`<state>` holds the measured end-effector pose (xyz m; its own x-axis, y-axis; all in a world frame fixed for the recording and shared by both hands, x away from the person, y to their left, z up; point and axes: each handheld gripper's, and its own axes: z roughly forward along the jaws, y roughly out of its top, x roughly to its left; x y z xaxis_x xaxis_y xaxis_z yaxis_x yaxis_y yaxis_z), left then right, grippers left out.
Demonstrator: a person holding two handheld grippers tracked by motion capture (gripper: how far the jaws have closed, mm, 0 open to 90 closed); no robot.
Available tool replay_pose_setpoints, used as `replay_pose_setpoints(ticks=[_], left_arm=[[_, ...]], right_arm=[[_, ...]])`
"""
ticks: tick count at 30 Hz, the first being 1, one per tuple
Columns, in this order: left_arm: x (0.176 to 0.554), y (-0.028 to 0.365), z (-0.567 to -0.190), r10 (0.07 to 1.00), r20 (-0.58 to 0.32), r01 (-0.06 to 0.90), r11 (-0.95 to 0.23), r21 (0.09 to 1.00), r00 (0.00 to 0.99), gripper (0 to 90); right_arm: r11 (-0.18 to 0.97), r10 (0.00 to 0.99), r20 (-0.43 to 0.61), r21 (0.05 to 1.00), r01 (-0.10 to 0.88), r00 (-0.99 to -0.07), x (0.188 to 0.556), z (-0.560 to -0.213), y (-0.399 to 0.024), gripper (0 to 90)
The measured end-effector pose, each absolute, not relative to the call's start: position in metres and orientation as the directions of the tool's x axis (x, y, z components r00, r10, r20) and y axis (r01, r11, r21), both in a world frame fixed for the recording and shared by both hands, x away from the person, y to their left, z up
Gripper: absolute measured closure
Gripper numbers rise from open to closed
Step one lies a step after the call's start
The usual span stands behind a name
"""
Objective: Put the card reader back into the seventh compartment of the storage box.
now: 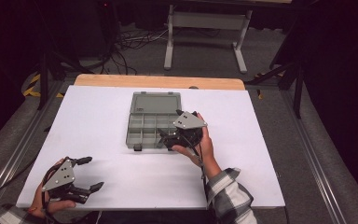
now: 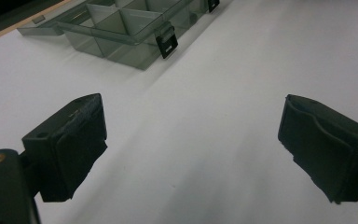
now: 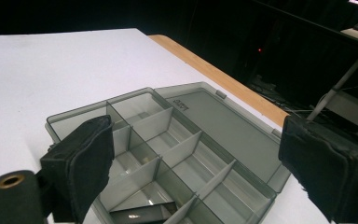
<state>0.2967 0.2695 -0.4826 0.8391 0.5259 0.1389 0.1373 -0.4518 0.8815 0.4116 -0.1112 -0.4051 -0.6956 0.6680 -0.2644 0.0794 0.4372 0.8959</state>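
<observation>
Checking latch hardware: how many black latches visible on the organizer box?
2. Both are on the organizer box's near front edge: left latch at the left corner, right latch farther along, beside the right gripper. Others may be hidden.

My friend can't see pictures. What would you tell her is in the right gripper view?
An open grey organizer box with empty divided compartments lies on a white table, its lid folded flat behind it. The right gripper hangs over it, black jaws wide apart and holding nothing.

We find the organizer box (image 1: 150,122) mid-table (image 1: 98,116), its lid laid open behind the compartments; the right gripper (image 1: 168,136) sits over its near right corner (left gripper (image 1: 89,173) well apart, near-left).
</observation>
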Motion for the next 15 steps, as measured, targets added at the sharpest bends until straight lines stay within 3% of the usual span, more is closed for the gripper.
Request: replay_pose_setpoints(ticks=[15], left_arm=[[0.297, 0.271, -0.482, 0.533, 0.143, 0.135, -0.449, 0.883, 0.834, 8.1]], right_arm=[[0.44, 0.664, -0.308, 0.898, 0.022, -0.681, 0.396, -0.395, -0.119, 12.6]])
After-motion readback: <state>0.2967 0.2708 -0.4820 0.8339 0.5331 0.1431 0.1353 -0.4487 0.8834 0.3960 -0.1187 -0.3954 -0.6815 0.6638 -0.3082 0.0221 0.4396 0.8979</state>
